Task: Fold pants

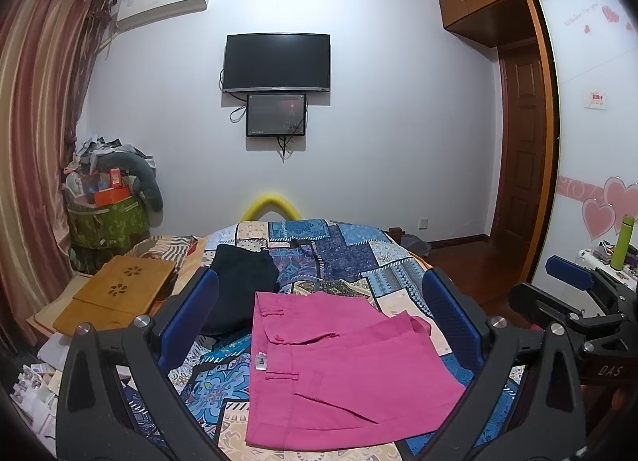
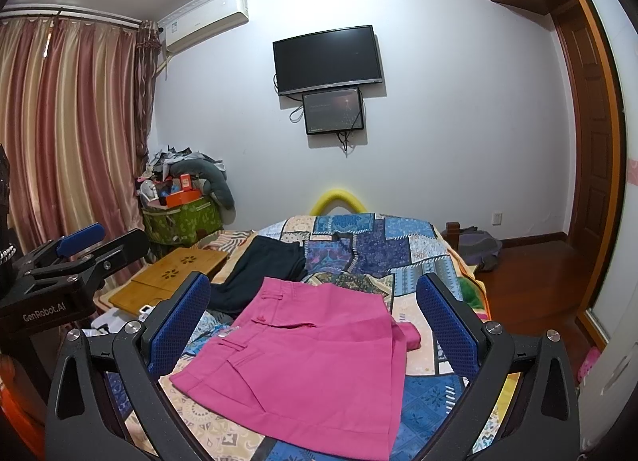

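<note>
Both blue-padded grippers, left (image 1: 319, 321) and right (image 2: 313, 325), hover spread, gripping nothing; pinch folded pink cotton pants (image 1: 339, 373) at matching corners.

Folded pants (image 1: 339, 365) lie on the bed (image 1: 351, 254); a second garment (image 1: 239, 285) lies behind-left, touching them.

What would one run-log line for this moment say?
pink pants folded on quilt | dark pants behind | left gripper open | right gripper open | nothing held
</note>
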The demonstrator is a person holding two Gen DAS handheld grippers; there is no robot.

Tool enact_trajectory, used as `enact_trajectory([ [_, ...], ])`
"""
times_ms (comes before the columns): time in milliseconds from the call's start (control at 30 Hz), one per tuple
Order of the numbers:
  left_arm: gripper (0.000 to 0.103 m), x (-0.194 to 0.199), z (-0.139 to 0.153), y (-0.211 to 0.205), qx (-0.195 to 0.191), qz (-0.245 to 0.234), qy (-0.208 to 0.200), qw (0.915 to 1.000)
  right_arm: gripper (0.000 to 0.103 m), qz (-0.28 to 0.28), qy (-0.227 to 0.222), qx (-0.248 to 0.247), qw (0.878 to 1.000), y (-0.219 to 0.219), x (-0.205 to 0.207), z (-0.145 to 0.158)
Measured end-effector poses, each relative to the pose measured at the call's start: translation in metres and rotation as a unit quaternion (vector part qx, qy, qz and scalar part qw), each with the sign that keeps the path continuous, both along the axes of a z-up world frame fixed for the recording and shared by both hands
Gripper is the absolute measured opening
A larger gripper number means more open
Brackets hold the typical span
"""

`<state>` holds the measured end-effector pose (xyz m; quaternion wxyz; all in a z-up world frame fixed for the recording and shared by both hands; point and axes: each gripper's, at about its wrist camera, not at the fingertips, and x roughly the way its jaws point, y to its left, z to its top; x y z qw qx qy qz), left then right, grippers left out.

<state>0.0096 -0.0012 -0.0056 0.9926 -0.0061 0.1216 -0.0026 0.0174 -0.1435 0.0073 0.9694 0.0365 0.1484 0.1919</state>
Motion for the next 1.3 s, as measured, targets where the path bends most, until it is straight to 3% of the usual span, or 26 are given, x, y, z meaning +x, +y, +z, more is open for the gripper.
enact_trajectory([
  [933, 0.103, -0.003, 0.001, 0.002, 0.002, 0.005, 0.0, 1.0, 0.103, -0.001, 0.003, -0.001, 1.0, -0.003, 0.002, 0.004],
  [1300, 0.103, 0.051, -0.019, 0.01, -0.001, 0.009, 0.051, 0.9986, 0.103, -0.012, 0.038, -0.015, 0.999, -0.007, 0.037, -0.024],
])
